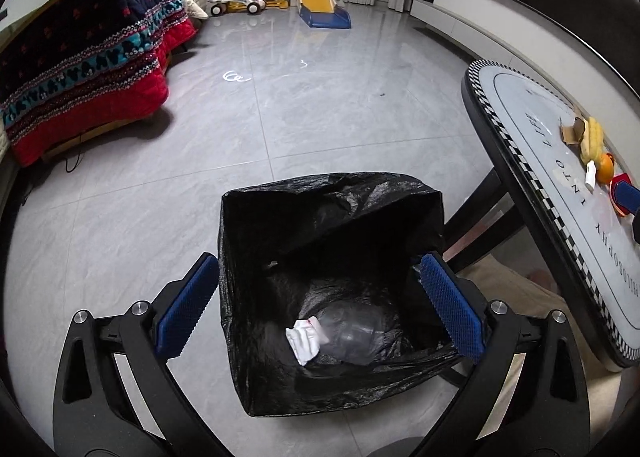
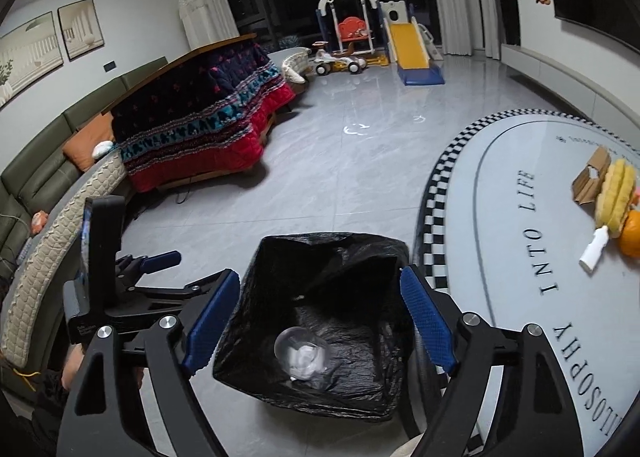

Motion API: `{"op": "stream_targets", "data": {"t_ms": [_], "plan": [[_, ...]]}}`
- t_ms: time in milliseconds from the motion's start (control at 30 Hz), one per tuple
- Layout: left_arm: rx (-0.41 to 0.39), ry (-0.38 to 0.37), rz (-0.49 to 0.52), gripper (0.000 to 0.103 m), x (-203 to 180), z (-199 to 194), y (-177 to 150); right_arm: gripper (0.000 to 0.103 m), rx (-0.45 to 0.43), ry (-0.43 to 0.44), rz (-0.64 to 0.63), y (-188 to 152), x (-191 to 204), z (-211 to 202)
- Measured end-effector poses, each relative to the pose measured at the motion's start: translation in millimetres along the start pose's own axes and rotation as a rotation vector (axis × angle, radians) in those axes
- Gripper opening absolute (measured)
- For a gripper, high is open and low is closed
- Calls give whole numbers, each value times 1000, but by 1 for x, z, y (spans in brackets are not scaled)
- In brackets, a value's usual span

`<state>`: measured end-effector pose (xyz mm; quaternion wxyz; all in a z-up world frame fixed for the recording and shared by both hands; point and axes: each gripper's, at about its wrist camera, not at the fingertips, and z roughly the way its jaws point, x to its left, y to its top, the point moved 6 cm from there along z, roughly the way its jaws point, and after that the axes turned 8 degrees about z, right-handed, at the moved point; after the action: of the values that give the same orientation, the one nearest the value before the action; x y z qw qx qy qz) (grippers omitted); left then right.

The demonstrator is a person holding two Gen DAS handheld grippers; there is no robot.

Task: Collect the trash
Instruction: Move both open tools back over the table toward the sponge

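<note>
Item one, nearest me: left gripper [image 1: 316, 305], jaws spread wide with nothing between the blue pads, poised above the bin [image 1: 400, 369].

Item two: right gripper [image 2: 320, 317], jaws likewise released and empty, above the same bin [image 2: 280, 373]. In its view the left gripper [image 2: 160, 261] shows at the left edge.

Item three: bin, lined with a black bag, standing on the grey tiled floor [image 1: 280, 117] just beside the worktop [image 1: 520, 125]. At its bottom I see a clear plastic cup [image 1: 352, 331] lying on its side with crumpled white paper [image 1: 304, 341] at it; from the right wrist view the paper [image 2: 302, 357] sits inside the cup [image 2: 302, 351].

Item four: worktop, oval, checkered rim, lettered mat. On it, still uncollected: a small white bottle [image 2: 596, 251] lying flat, an orange fruit [image 2: 632, 237], a yellow sponge-like piece [image 2: 618, 193] and a torn cardboard scrap [image 2: 590, 181], all close together near the far right.

Item five, mid-room: a patterned red and navy quilt [image 2: 200, 129] draped over a wooden frame, a green sofa [image 2: 48, 173] behind it.

Item six, farthest: a child's slide [image 2: 410, 47], swing [image 2: 352, 27] and ride-on car [image 2: 340, 61] by the dark windows.
</note>
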<state>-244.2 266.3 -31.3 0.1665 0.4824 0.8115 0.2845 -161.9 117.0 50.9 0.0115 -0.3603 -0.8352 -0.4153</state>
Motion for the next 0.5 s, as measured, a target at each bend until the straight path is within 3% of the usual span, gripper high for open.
{"op": "stream_targets", "data": {"t_ms": [233, 500], "plan": [[5, -29, 33, 97, -19, -3, 8, 83, -54, -1, 22, 8, -14, -15], [-3, -66, 114, 97, -61, -7, 30, 83, -120, -68, 72, 19, -50, -37]]}}
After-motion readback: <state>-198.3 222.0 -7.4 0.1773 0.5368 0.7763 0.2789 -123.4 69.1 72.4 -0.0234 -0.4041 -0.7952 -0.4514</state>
